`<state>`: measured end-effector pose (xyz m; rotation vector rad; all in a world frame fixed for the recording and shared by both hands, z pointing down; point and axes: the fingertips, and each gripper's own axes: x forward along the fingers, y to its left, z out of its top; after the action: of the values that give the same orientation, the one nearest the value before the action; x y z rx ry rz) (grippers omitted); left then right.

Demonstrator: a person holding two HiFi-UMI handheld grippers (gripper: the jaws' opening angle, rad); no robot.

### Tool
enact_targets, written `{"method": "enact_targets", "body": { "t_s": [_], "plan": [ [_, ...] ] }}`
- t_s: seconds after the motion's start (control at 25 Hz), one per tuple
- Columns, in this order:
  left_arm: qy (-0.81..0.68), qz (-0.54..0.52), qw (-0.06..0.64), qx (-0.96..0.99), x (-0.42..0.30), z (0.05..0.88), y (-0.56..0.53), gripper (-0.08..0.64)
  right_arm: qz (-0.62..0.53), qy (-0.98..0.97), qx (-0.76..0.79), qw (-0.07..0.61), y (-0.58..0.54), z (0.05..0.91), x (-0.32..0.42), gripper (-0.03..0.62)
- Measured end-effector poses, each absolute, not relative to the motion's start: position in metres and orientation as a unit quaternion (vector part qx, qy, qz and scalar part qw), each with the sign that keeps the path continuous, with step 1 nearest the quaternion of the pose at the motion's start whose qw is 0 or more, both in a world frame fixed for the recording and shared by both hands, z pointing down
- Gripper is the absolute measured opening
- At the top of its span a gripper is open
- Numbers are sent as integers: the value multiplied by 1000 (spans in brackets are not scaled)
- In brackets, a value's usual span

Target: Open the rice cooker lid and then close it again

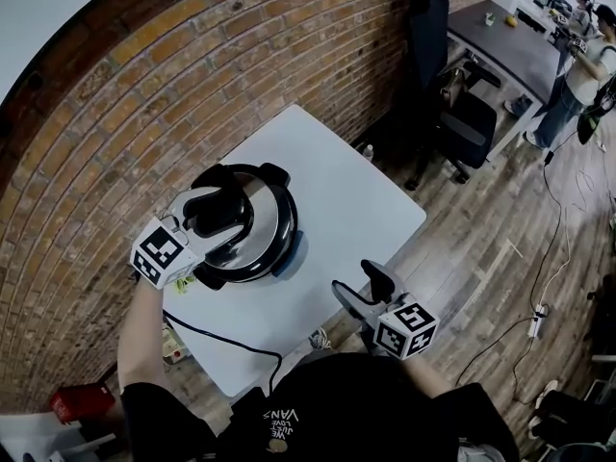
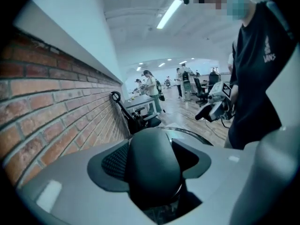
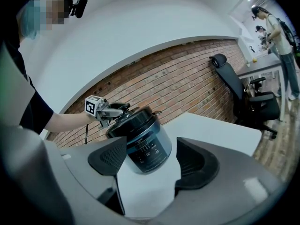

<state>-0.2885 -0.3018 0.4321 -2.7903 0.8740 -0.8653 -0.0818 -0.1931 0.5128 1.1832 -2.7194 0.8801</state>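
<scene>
The rice cooker (image 3: 140, 139) stands toward the left, wall-side part of the white worktop (image 1: 356, 200). In the head view its body is mostly hidden under the steel lid (image 1: 265, 221), which sits closed. Only the right gripper view shows the dark side and the control panel (image 3: 146, 150).

The left tongs (image 1: 217, 218) reach over the lid from the left, with the black lid handle (image 2: 152, 165) between their widely spread jaws. The handle fills the gap and the pads seem to press on both its sides, though the right-hand contact is dark and hard to make out. The left gripper view shows little of the lid beyond a sliver of bright rim.

The right tongs (image 1: 364, 285) hang above the near right edge of the worktop, well apart from the cooker. Their jaws are wide apart with nothing in them.

A black cable (image 1: 226, 340) runs from the cooker across the worktop and over its near edge, where its end is out of sight. A brick wall (image 1: 144, 94) lies behind the worktop, and an office chair (image 1: 469, 128) stands beyond its far corner. A person (image 1: 580, 70) stands at the far right, partly cut off by the frame.
</scene>
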Motion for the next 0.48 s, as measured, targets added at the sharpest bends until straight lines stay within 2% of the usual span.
{"method": "enact_targets", "body": {
  "t_s": [0.16,0.36,0.48],
  "plan": [
    [245,-289,50,-924,-271,433,-305,284,284,-878,384,21,-194,511,-84,337],
    [229,-291,36,-928,-286,445,-307,286,285,-872,397,16,-193,512,-74,337],
    [235,-263,33,-935,-285,442,-306,284,287,-867,407,18,-191,516,-65,337]
  ]
}}
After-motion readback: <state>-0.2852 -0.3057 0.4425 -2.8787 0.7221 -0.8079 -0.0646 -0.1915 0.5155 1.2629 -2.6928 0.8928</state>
